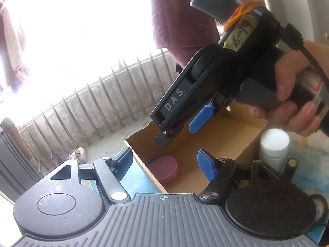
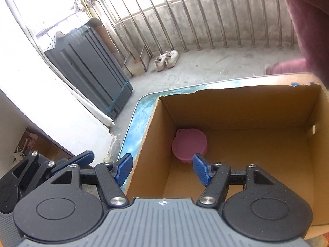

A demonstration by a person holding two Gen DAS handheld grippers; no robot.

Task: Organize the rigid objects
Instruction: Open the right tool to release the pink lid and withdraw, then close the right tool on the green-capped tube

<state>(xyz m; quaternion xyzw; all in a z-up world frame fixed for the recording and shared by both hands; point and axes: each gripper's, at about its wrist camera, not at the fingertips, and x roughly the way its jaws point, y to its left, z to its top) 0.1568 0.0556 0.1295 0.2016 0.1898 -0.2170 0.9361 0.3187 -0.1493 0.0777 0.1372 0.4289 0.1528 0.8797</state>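
Two grippers are hanging over an open cardboard box (image 2: 242,111), and both are empty with their blue pads standing apart. The left gripper (image 1: 164,164) is looking into the box from one side, and in its view the right gripper (image 2: 162,167) is seen tilted down above the box, held by a hand (image 1: 296,103). One thing is already lying inside: a pink round lid-like piece (image 2: 189,146), flat on the box floor, near a corner and close to the wall. Outside the box, just beside its wall, a white bottle (image 1: 273,146) is standing upright on the table, and next to it a small dark tube with a yellow top (image 1: 291,167). I am judging that the bottle is the next thing to put in. It is looking stiff, smooth and probably light, so it may be slipping between the pads. Taking it across the middle of its body, with the pads on opposite sides, is seeming the safest way.
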